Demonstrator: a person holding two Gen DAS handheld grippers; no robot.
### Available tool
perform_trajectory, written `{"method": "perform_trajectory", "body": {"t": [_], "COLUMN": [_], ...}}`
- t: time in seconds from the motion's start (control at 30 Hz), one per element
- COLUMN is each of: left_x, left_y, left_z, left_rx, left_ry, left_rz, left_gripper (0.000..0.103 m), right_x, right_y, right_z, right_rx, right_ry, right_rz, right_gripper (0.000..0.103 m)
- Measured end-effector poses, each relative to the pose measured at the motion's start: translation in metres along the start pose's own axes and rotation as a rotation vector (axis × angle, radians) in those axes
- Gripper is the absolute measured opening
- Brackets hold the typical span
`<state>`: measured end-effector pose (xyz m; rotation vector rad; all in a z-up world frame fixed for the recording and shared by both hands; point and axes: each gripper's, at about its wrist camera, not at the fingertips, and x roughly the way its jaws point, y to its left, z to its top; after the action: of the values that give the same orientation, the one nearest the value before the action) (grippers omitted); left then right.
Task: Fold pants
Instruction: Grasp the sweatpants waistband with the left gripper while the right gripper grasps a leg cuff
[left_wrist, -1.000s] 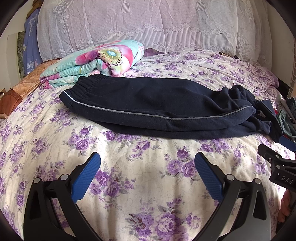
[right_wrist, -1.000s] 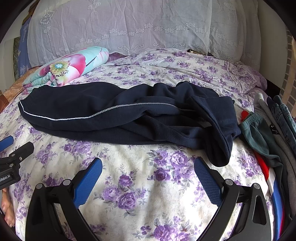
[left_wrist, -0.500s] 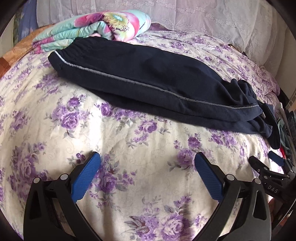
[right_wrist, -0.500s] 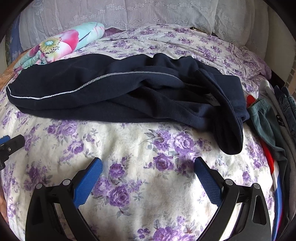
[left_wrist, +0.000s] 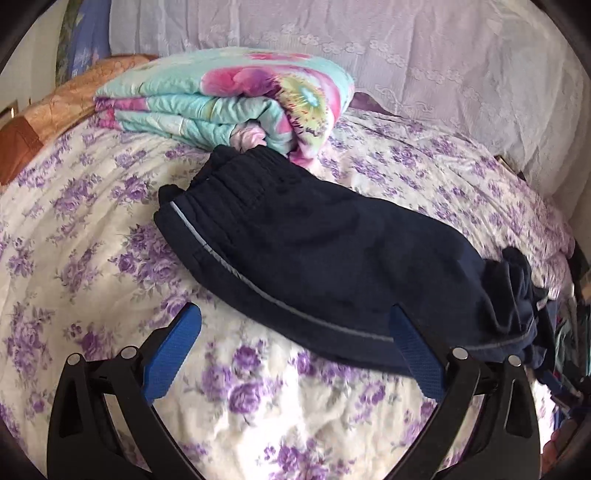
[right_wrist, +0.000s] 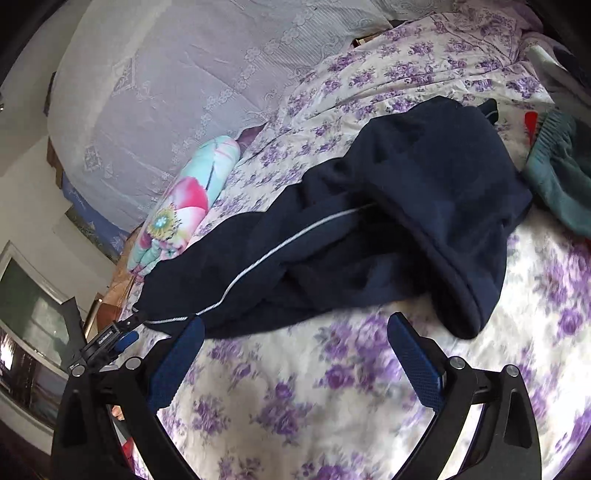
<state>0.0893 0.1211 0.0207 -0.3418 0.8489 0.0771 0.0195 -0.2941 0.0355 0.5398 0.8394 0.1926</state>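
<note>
Item: navy pants (left_wrist: 317, 254), lying lengthwise across the flowered bed (left_wrist: 92, 236), filling the centre of both frames.
Waistband: sitting at upper centre of the left view, touching a folded floral quilt (left_wrist: 236, 99).
Leg ends: lying bunched and partly doubled over at centre right of the right view (right_wrist: 454, 206), near a green garment (right_wrist: 561, 177) at the right edge.
Left tool (left_wrist: 295, 354): hovering with fingers spread, holding nothing.
Right tool (right_wrist: 295, 362): likewise spread wide, empty.
Handling advice: the rumpled cuffs probably need straightening first; pinching both layers at each end together should be keeping the side stripe (right_wrist: 266, 258) aligned while folding.
</note>
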Motion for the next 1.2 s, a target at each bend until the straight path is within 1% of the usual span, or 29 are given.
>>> {"method": "perform_trajectory", "body": {"t": [0.03,0.07,0.13,0.23,0.3,0.37,0.43,0.5,0.57,0.6,0.67,0.73,0.77,0.8,0.83,0.87,0.9,0.97,1.0,1.07,1.13,1.2], "left_x": [0.008,0.016,0.028,0.020,0.022,0.026,0.035,0.042,0.049,0.052,0.059,0.062,0.060,0.056,0.051,0.047,0.042,0.032,0.027,0.013,-0.005,-0.030], "left_y": [0.007,0.014,0.025,0.019,0.018,0.016,0.011,0.009,0.009,0.009,0.013,0.018,0.023,0.028,0.032,0.034,0.036,0.038,0.039,0.042,0.047,0.057], "left_z": [0.004,0.004,-0.003,-0.008,-0.009,-0.008,-0.003,0.002,0.009,0.012,0.021,0.028,0.030,0.030,0.029,0.028,0.028,0.025,0.023,0.018,0.010,-0.001], "left_rx": [-0.034,-0.062,-0.095,-0.045,-0.051,-0.056,-0.045,-0.042,-0.066,-0.084,-0.112,-0.124,-0.142,-0.163,-0.173,-0.173,-0.172,-0.165,-0.167,-0.172,-0.194,-0.221], "left_ry": [0.009,0.016,0.055,0.034,0.050,0.047,0.049,0.049,0.032,0.025,0.015,0.004,-0.006,-0.022,-0.041,-0.049,-0.059,-0.083,-0.093,-0.114,-0.133,-0.140], "left_rz": [0.004,0.012,-0.010,-0.019,-0.043,-0.023,0.006,0.036,0.066,0.074,0.065,0.028,0.004,0.000,-0.012,-0.041,-0.062,-0.103,-0.116,-0.133,-0.143,-0.163], "left_gripper": [0.099,0.099,0.098,0.098,0.098,0.098,0.098,0.098,0.099,0.099,0.098,0.098,0.092,0.071,0.065,0.052,0.040,0.029,0.026,0.023,0.021,0.021], "right_x": [0.005,0.008,0.007,-0.003,-0.011,-0.011,-0.008,0.002,0.021,0.031,0.046,0.060,0.063,0.065,0.067,0.066,0.062,0.050,0.043,0.026,0.002,-0.027], "right_y": [-0.005,-0.011,-0.021,-0.029,-0.036,-0.039,-0.037,-0.030,-0.028,-0.026,-0.025,-0.024,-0.025,-0.027,-0.032,-0.035,-0.034,-0.024,-0.019,-0.010,0.000,0.010], "right_z": [0.008,0.010,0.001,-0.020,-0.030,-0.035,-0.035,-0.030,-0.017,-0.008,0.010,0.023,0.026,0.027,0.027,0.025,0.026,0.023,0.021,0.017,0.008,-0.008], "right_rx": [0.014,0.038,0.083,0.100,0.147,0.182,0.191,0.188,0.211,0.220,0.222,0.184,0.164,0.149,0.167,0.183,0.168,0.096,0.071,0.045,0.003,-0.041], "right_ry": [-0.008,-0.003,0.005,0.007,0.001,0.017,0.031,0.041,0.062,0.055,0.017,-0.031,-0.062,-0.079,-0.067,-0.062,-0.067,-0.093,-0.107,-0.134,-0.160,-0.172], "right_rz": [-0.055,-0.074,-0.054,-0.043,-0.008,0.012,0.019,0.033,0.046,0.038,0.016,0.001,-0.021,-0.027,0.024,0.059,0.059,0.037,0.031,0.045,0.063,0.085], "right_gripper": [0.099,0.099,0.099,0.099,0.100,0.100,0.100,0.100,0.100,0.100,0.100,0.100,0.085,0.070,0.045,0.031,0.028,0.020,0.018,0.014,0.013,0.013]}}
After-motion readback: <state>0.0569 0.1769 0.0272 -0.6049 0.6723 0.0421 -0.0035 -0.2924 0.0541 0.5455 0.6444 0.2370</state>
